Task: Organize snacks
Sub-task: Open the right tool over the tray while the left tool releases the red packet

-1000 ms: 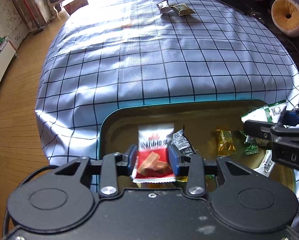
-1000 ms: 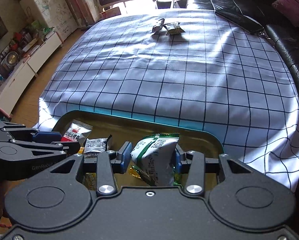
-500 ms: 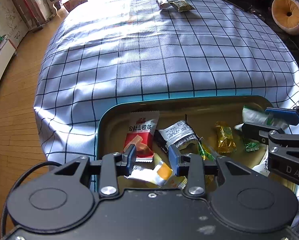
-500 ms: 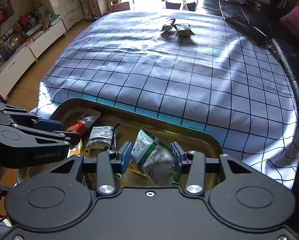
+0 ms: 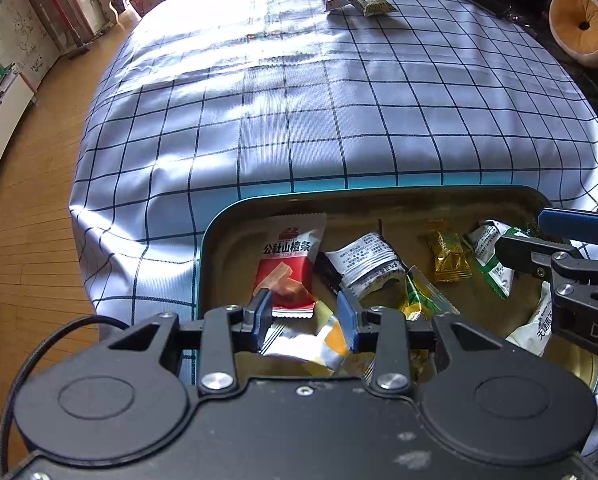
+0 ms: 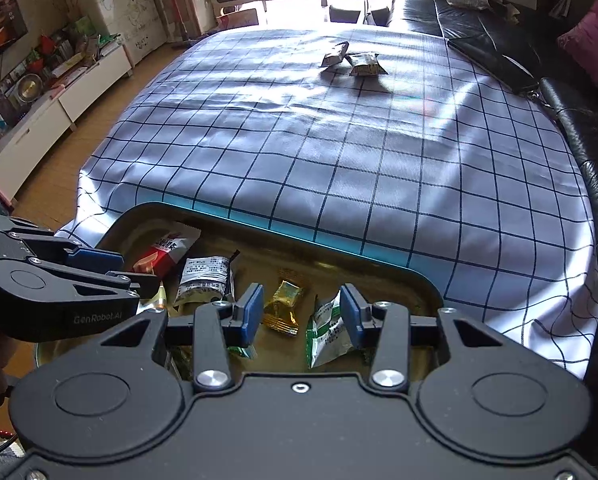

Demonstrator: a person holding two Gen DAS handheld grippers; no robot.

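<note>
Both the left gripper (image 5: pixel 305 318) and the right gripper (image 6: pixel 301 314) hang over the tray (image 5: pixel 219 236) with jaws apart, empty. Snacks lie inside. Two packets (image 6: pixel 353 60) wait far across the worktop; fetch those next.

A tin tray (image 5: pixel 209 248) with a teal rim is seen at the near edge of a checked tablecloth (image 5: pixel 299 120). Above it the left gripper (image 5: pixel 305 316) is held with its blue pads apart, nothing pressed between them; a silver and orange wrapper (image 5: pixel 315 340) lies below the gap. At 12 o'clock from the gripper a red and white packet (image 5: pixel 291 256) lies flat in the tray, with a white sachet (image 5: pixel 365 264) at 1 o'clock and a gold candy (image 5: pixel 447 256) at 2 o'clock. The right gripper (image 5: pixel 539 236) enters at 3 o'clock over a green and white packet (image 5: pixel 491 252). Two small packets (image 5: pixel 355 0) are left at the cloth's far end.
</note>
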